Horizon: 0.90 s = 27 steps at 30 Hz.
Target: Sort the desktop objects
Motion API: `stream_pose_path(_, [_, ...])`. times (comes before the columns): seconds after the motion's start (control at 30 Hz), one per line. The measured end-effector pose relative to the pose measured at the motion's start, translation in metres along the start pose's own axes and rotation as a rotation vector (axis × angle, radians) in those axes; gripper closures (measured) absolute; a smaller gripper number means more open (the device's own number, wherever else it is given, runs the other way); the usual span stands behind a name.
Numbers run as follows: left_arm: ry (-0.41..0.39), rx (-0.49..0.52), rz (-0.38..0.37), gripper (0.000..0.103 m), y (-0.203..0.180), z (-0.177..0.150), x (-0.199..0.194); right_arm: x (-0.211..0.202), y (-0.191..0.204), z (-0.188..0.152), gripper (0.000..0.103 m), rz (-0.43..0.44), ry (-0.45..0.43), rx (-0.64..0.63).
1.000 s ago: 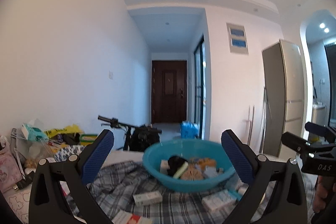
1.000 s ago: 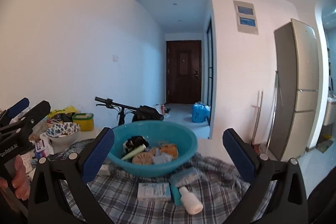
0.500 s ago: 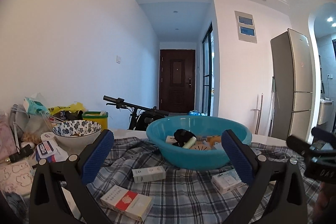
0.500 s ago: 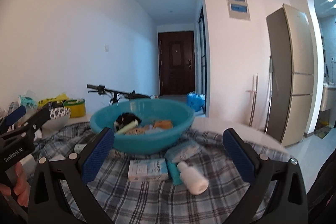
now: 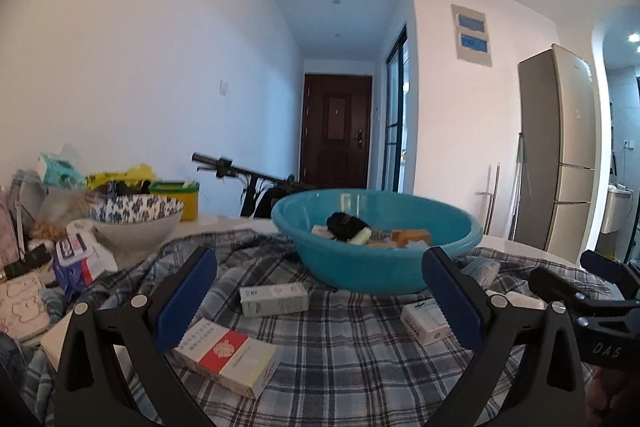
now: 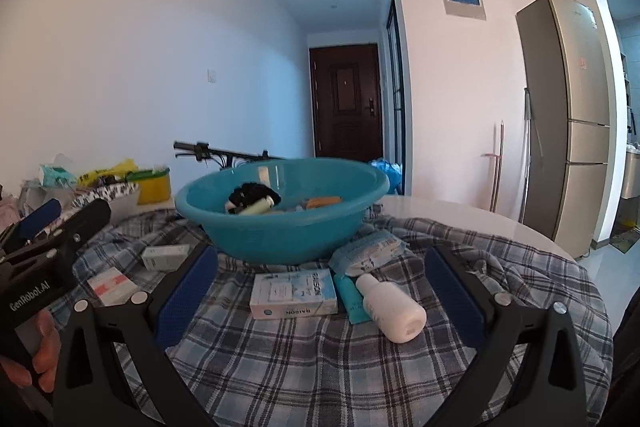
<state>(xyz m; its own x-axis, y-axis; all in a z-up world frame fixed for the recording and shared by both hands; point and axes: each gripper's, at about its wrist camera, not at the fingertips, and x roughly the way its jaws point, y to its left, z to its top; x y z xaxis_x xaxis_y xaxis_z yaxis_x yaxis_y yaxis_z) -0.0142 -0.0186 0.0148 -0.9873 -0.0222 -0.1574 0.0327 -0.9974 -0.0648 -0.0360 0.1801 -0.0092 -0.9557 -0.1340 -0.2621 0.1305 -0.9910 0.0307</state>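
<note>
We see both grippers, left [image 5: 320, 303] and right [image 6: 322, 293], jaws spread wide, holding nothing, low in frame above plaid cloth [image 6: 320, 355].

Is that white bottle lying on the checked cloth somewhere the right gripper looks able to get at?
Probably yes. The right gripper is open, and the white bottle lies on its side between the fingers' line, with nothing on top. The pale blue box sits just beside it, so the approach looks a little tight.

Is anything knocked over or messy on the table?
Yes. The white bottle lies on its side on the plaid cloth, beside the light blue box in front of the teal basin. The cloth is rumpled at the right edge.
</note>
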Motion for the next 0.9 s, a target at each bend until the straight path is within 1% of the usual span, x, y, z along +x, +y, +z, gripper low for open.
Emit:
stream_pose_path(0.03, [0.025, -0.010, -0.015, 0.000, 0.002, -0.001, 0.004, 0.003, 0.001, 0.000, 0.000, -0.006, 0.016, -0.006])
stream_pose_path(0.1, [0.107, -0.016, -0.054, 0.000, 0.003, -0.005, 0.016, 0.006, 0.003, -0.001, 0.000, -0.008, 0.031, -0.018])
stream_pose_path(0.17, [0.138, 0.000, -0.074, 0.000, 0.000, -0.007, 0.022, 0.005, 0.005, -0.002, 0.000, -0.009, 0.027, -0.029])
stream_pose_path(0.2, [0.132, 0.017, -0.081, 0.000, -0.004, -0.008, 0.021, 0.006, 0.006, -0.002, 0.000, -0.009, 0.028, -0.031])
stream_pose_path(0.23, [0.120, 0.043, -0.072, 0.000, -0.009, -0.008, 0.018, 0.006, 0.005, -0.002, 0.000, -0.009, 0.031, -0.030])
stream_pose_path(0.3, [0.131, 0.077, -0.079, 0.000, -0.016, -0.010, 0.019, 0.006, 0.005, -0.002, 0.000, -0.011, 0.032, -0.028])
stream_pose_path(0.33, [0.135, 0.076, -0.081, 0.000, -0.016, -0.010, 0.020, 0.007, 0.005, -0.002, 0.000, -0.012, 0.031, -0.028])
stream_pose_path(0.43, [0.129, 0.053, -0.046, 0.000, -0.011, -0.010, 0.020, 0.006, 0.005, -0.003, 0.000, -0.012, 0.031, -0.028])
stream_pose_path(0.5, [0.130, 0.042, -0.041, 0.000, -0.008, -0.009, 0.021, 0.006, 0.005, -0.003, 0.000, -0.011, 0.030, -0.028])
stream_pose_path(0.6, [0.133, 0.062, -0.041, 0.000, -0.011, -0.010, 0.022, 0.006, 0.005, -0.003, 0.000, -0.011, 0.032, -0.028])
stream_pose_path(0.9, [0.133, 0.063, -0.043, 0.000, -0.011, -0.010, 0.022, 0.007, 0.005, -0.003, 0.000, -0.011, 0.033, -0.029])
